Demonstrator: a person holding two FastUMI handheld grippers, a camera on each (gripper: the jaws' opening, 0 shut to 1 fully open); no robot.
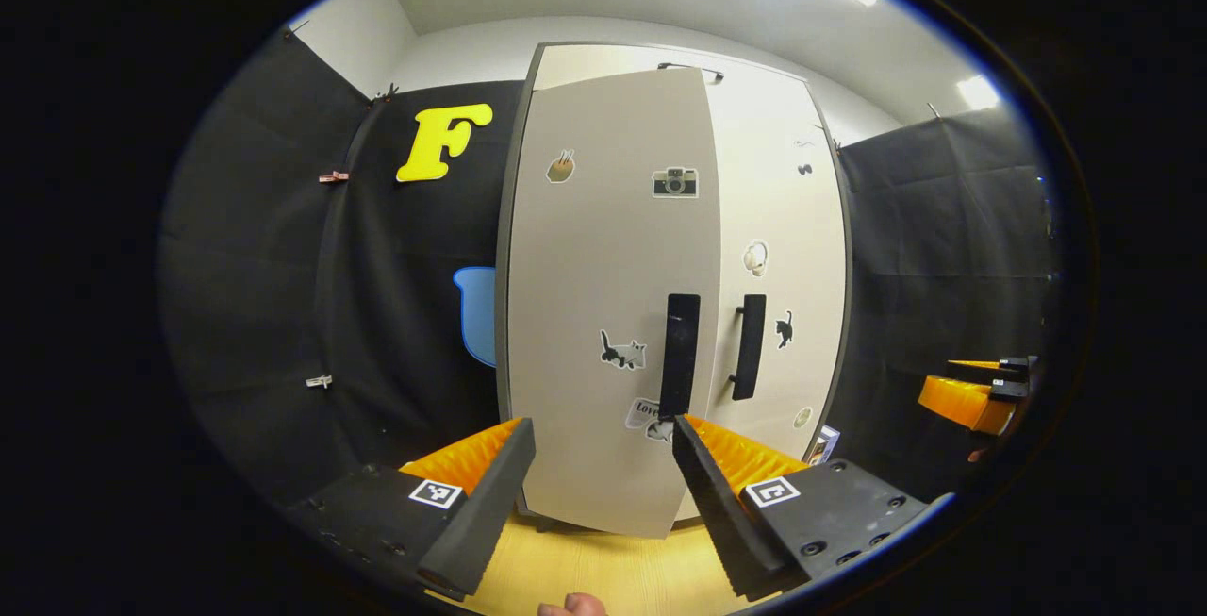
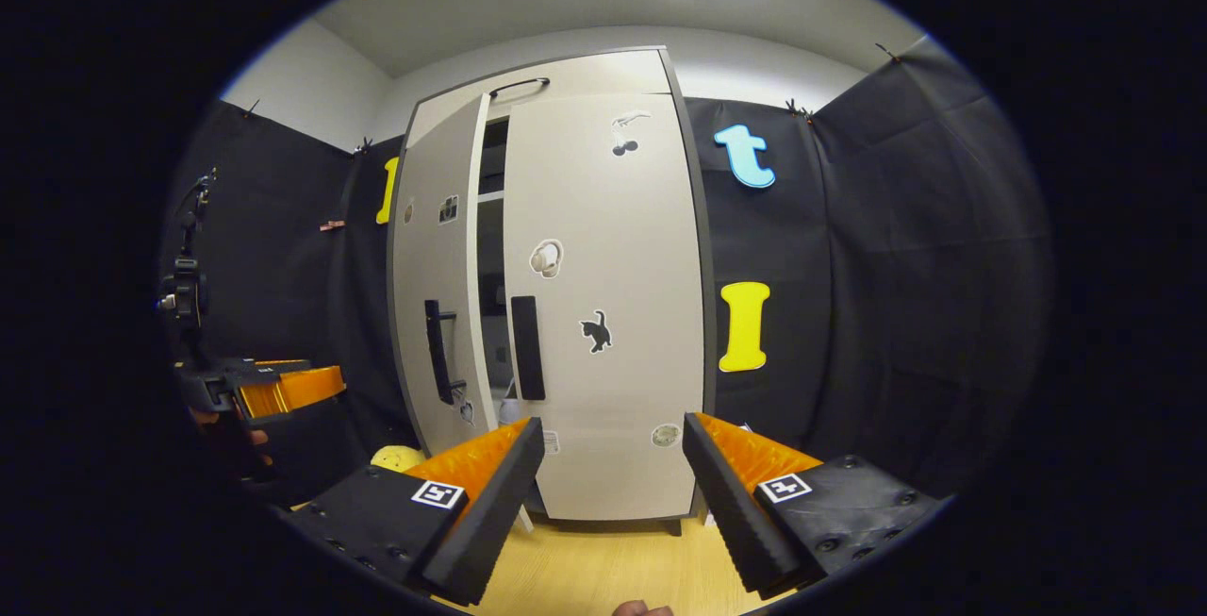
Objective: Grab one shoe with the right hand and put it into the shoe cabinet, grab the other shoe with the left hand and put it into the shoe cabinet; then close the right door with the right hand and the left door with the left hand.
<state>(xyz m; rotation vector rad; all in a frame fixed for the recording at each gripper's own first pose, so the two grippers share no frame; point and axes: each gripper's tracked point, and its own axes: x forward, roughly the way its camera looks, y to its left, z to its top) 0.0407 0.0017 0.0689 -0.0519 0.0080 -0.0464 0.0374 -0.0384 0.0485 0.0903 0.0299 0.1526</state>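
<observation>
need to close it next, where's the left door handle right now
In the left gripper view, the left door handle sits on the ajar left door, just above the left gripper.

The left gripper [image 1: 603, 432] is held level and pointing forward, its two fingers [image 1: 481, 493] spread wide apart with nothing between them; in the right gripper view it appears at the left edge, gripped by a hand [image 2: 226, 432] that is mostly lost in the dark rim. The right gripper [image 2: 613, 432] is likewise level with its jaws wide apart and empty. In the left gripper view it sits far right, with what may be a fingertip [image 1: 981, 455] beneath it.
</observation>
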